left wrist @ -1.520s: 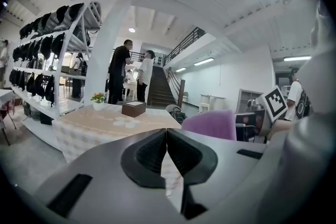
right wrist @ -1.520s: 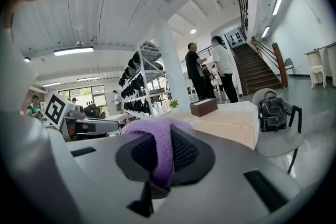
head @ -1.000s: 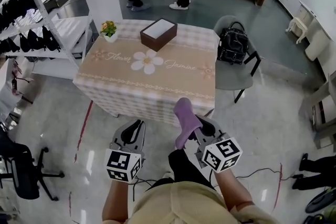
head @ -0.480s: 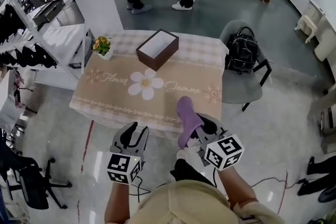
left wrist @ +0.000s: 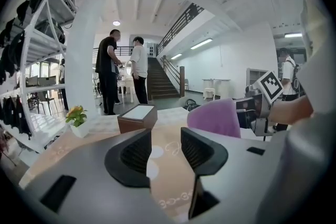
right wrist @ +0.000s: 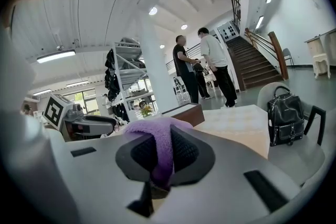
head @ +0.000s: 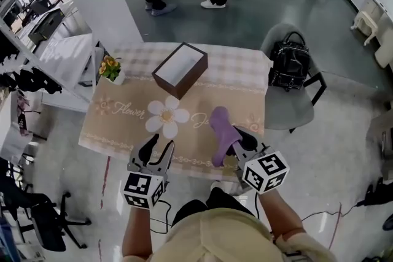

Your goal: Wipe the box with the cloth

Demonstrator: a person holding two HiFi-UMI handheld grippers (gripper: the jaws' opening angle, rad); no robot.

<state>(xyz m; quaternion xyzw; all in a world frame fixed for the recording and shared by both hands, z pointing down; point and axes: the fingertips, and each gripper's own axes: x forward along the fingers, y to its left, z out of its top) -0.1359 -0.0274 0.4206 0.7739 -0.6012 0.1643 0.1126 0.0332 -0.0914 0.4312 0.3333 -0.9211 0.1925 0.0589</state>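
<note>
The box point(head: 179, 69), dark brown with a pale top, sits on the table point(head: 209, 101) straight ahead of the left gripper point(head: 158, 147), well beyond its tips. It lies ahead and to the left of the right gripper point(head: 236, 139). The purple cloth point(head: 221, 132) is pinched between the right gripper's jaws, which are closed tight on it. Its free end stands up above them and folds over. The left gripper's jaws stand partly apart, have just been opening, and have nothing between them. Both grippers hover side by side over the table's near edge. A small pot of flowers point(head: 110, 69) stands ahead and left of the left gripper. A grey chair point(head: 279, 108) bearing a black bag point(head: 290, 64) is ahead and right of the right gripper.
</note>
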